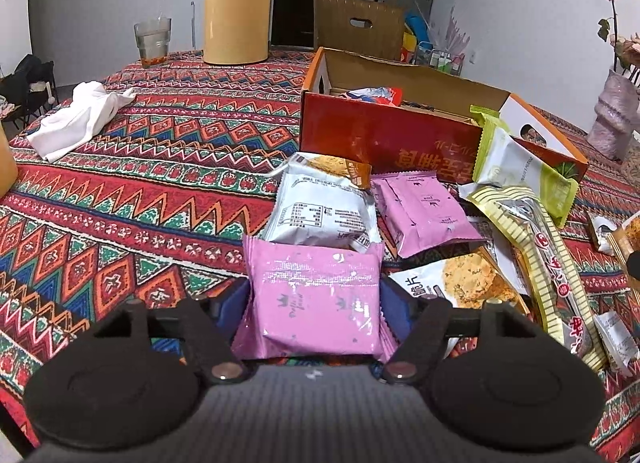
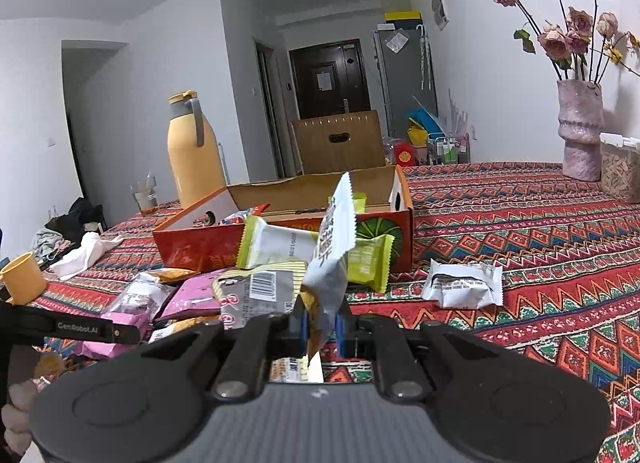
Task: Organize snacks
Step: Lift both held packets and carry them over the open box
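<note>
Left gripper (image 1: 314,295) jaws pinch a pink snack packet (image 1: 314,295); right gripper (image 2: 322,327) clamps a white wrapper (image 2: 334,239). Few snacks in cardboard box (image 1: 384,139); most packets lie loose on tablecloth (image 1: 160,167).

A glossy pink snack packet (image 1: 316,299) lies flat before a heap of white, pink and green packets (image 1: 420,215). Behind stands an open orange-red cardboard box (image 1: 380,139) holding a few snacks; 1 white packet (image 2: 334,247) stands upright
</note>
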Demonstrator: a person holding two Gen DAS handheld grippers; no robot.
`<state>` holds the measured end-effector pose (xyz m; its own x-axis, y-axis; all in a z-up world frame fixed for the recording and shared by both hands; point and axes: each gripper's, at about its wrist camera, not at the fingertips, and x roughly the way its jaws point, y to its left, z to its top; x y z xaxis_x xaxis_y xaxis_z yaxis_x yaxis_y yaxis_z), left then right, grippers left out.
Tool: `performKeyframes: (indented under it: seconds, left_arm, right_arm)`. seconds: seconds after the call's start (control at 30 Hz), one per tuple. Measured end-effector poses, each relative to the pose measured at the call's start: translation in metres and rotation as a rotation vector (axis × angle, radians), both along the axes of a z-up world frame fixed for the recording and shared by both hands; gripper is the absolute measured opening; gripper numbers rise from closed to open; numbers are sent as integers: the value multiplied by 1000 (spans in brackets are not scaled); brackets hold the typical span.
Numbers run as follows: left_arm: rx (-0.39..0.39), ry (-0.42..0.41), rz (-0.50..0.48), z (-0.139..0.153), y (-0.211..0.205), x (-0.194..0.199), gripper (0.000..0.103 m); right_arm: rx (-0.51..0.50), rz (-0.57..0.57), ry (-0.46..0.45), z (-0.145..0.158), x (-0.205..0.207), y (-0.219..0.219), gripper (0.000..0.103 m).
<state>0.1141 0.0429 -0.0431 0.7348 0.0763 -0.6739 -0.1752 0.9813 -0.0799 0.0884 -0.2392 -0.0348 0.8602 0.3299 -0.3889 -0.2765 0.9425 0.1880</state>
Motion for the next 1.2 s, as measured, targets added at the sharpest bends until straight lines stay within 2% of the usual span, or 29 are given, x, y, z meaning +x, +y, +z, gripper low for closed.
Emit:
performKeyframes:
  seconds: [0.63, 1.2]
  left_arm:
    - [11, -109, -38, 28, -2, -15, 68]
    - [28, -205, -78, 67, -12, 18, 68]
  right_arm:
    - [-8, 6, -25, 10, -2, 8, 12]
    - [-8, 24, -75, 29, 29, 24, 12]
